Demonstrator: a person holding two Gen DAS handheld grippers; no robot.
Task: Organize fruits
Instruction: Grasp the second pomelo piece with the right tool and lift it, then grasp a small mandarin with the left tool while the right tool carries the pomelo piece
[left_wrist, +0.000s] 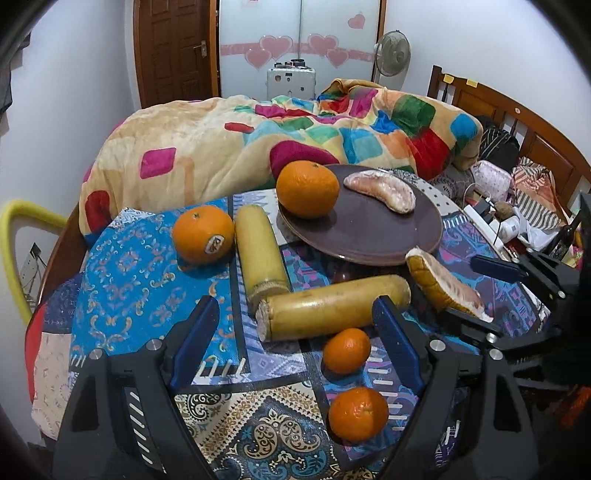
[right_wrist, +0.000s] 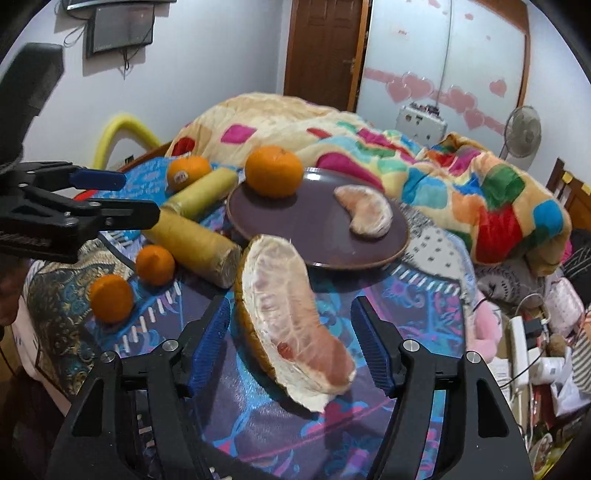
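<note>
A dark plate (left_wrist: 369, 236) (right_wrist: 317, 229) carries an orange (left_wrist: 307, 188) and a peeled pomelo segment (left_wrist: 380, 190). My right gripper (right_wrist: 291, 332) is open around a pomelo wedge (right_wrist: 291, 317) that lies in its rind on the cloth, with the pads clear of it. My left gripper (left_wrist: 295, 332) is open too. The cut end of a sugarcane piece (left_wrist: 332, 306) and a small tangerine (left_wrist: 347, 350) lie between its fingers, untouched. A second tangerine (left_wrist: 358, 413), another sugarcane piece (left_wrist: 260, 251) and a stickered orange (left_wrist: 203, 234) lie nearby.
A patterned cloth (left_wrist: 140, 266) covers the round table. Behind it is a bed with a colourful blanket (left_wrist: 258, 140). A power strip (right_wrist: 519, 339) and clutter sit off the table's right edge. A yellow chair back (left_wrist: 14, 229) stands to the left.
</note>
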